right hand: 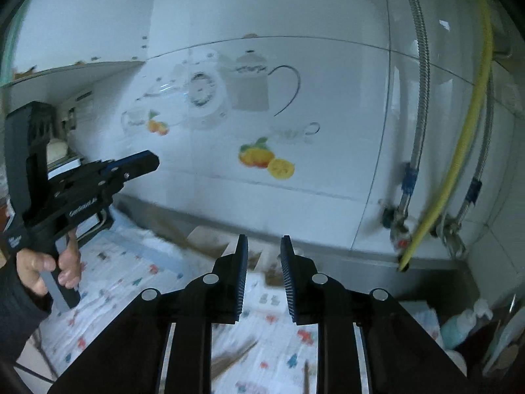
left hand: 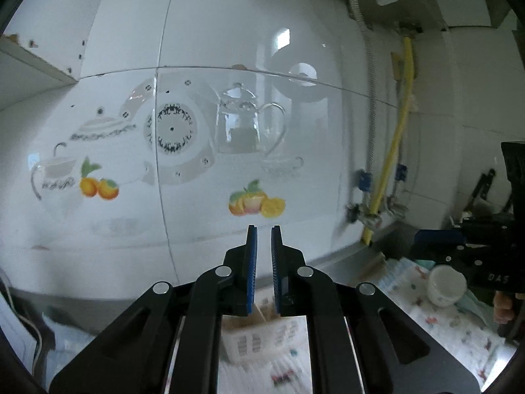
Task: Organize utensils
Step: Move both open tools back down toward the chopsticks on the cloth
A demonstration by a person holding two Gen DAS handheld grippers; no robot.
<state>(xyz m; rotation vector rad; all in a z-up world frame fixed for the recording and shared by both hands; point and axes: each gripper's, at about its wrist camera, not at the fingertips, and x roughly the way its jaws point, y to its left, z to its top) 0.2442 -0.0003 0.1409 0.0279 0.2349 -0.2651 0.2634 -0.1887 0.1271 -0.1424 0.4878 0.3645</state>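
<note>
Two grippers – left gripper (left hand: 264, 239), right gripper (right hand: 262, 249); one white cup (left hand: 446, 285); one yellow hose (right hand: 459, 138).

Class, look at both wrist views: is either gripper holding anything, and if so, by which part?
Nothing is held. The left gripper has a narrow empty gap between its fingers, and the right gripper stands wider open, also empty. Both point at the tiled wall.

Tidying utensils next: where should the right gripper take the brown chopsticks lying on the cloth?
Probably near mid-length, from above, with the right gripper turned so its open jaws close across the thin chopsticks. They lie flat and slanted on the patterned cloth, so a side approach would find little to pinch.
</note>
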